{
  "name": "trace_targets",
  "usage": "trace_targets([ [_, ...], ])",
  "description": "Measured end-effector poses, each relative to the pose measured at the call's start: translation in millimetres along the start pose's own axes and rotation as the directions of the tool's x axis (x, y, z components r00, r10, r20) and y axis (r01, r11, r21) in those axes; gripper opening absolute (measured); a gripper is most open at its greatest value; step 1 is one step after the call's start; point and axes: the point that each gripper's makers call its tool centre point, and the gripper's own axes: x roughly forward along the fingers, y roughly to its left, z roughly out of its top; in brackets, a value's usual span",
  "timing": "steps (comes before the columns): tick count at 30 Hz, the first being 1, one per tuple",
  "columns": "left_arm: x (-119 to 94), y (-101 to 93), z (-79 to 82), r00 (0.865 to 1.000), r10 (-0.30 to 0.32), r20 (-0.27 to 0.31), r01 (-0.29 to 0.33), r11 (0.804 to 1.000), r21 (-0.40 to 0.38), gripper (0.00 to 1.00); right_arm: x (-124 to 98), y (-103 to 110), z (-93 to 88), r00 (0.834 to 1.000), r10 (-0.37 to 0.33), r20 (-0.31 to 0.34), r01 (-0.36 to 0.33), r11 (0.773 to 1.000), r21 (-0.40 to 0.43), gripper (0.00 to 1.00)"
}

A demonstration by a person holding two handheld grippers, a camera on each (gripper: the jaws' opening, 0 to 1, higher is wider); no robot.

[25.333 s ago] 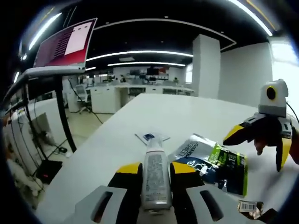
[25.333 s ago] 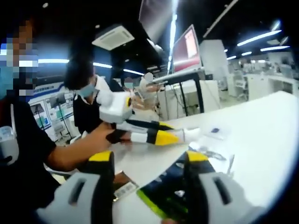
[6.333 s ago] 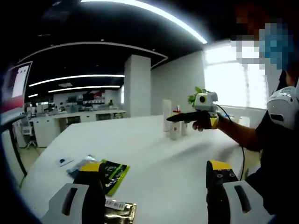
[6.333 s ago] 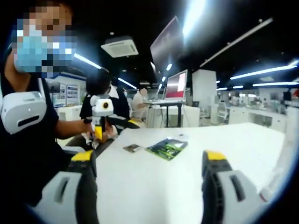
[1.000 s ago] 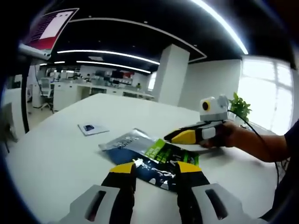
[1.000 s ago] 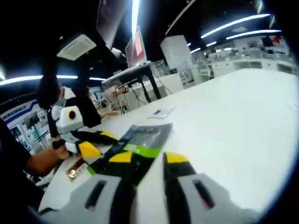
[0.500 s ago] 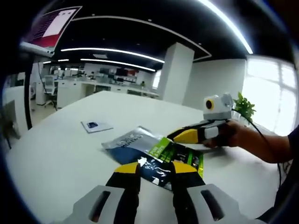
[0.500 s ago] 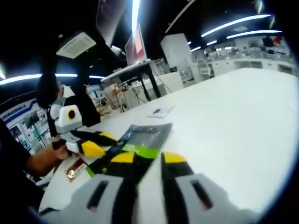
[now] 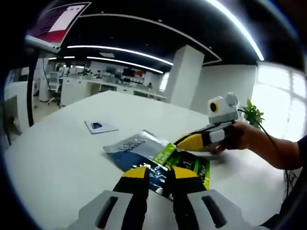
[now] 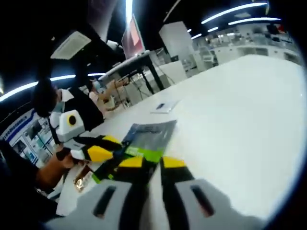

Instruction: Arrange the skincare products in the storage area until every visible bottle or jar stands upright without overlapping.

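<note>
Both grippers are pinching the flat green-and-black sachet [image 9: 184,165] on the white bench [image 9: 57,153] from opposite edges, left gripper [image 9: 157,178] and right gripper [image 10: 147,166] with jaws nearly clenched on it, probably to lift it together.

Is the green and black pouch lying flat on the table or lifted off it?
Lying flat. The pouch rests spread on the white table, overlapping a silver packet; both claws sit at its edges.

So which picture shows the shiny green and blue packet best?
The left gripper view. There the packet lies flat on the white table, with its printed face readable. In the right gripper view the packet is seen edge-on and partly hidden by yellow-tipped jaws.
</note>
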Motion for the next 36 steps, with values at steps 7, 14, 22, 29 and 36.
trace_targets([
  [7, -0.1, -0.3, -0.8, 1.000, -0.012, -0.005, 0.011, 0.999, -0.052, 0.09, 0.9, -0.9, -0.4, 1.000, 0.023, -0.001, -0.023, 0.994, 0.105, 0.06],
  [14, 0.5, -3.4, -2.9, 0.999, -0.034, -0.018, 0.032, 0.997, -0.075, 0.03, 7.3, 6.9, -5.6, 0.999, 0.026, -0.043, -0.022, 0.995, 0.098, 0.01],
  [22, -1.7, -9.9, -1.5, 0.996, -0.094, 0.005, 0.094, 0.994, -0.053, 0.14, 3.5, 1.3, -4.1, 1.000, -0.022, -0.014, 0.023, 0.999, 0.043, 0.00],
  [29, -7.2, -8.4, 6.3, 0.994, -0.091, 0.057, 0.094, 0.994, -0.054, 0.27, -2.0, 3.6, 3.8, 0.998, -0.038, 0.056, 0.038, 0.999, -0.009, 0.00],
  [36, -11.7, -5.1, 15.1, 0.991, -0.084, 0.107, 0.090, 0.995, -0.053, 0.30, -10.2, 10.0, 12.9, 0.988, -0.046, 0.146, 0.056, 0.996, -0.070, 0.00],
])
